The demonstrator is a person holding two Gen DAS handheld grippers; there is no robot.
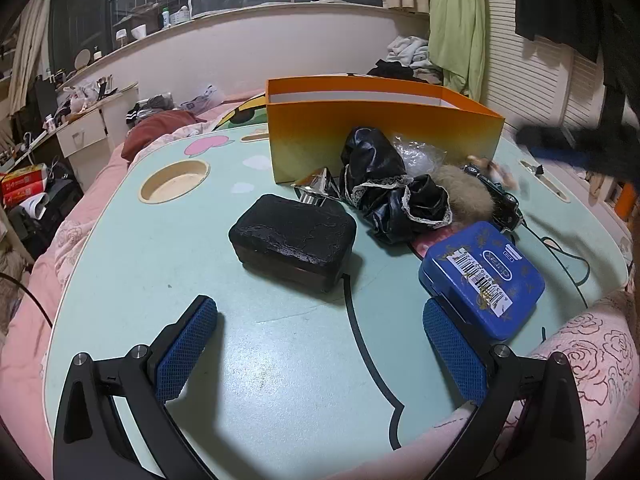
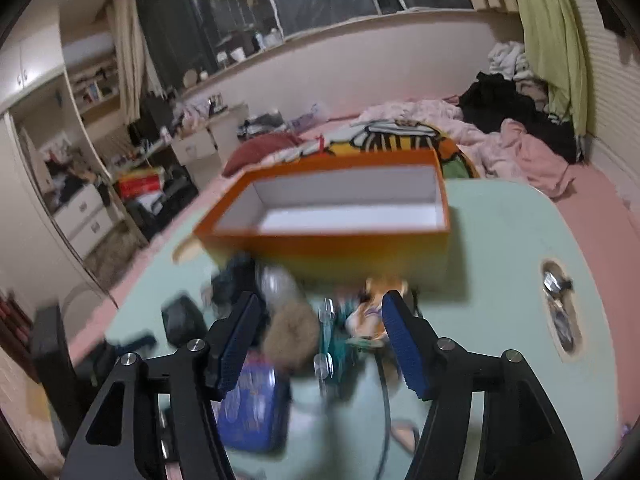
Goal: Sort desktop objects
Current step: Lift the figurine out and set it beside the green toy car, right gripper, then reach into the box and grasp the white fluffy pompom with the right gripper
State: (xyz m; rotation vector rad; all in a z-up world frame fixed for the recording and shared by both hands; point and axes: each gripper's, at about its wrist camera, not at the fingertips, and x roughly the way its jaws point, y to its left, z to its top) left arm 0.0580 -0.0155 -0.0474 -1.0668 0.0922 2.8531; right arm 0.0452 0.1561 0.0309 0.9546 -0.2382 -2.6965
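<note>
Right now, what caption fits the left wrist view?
Open left hand-held gripper hovering before black case, blue tin and orange box.

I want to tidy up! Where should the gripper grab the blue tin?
Probably across its short sides, coming from above. The blue tin lies flat on the table, low and wide, so its rounded edges are the only parts the left gripper's open jaws could pinch.

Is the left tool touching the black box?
Apart. The left wrist view shows bare table between the left tool and the black box.
</note>
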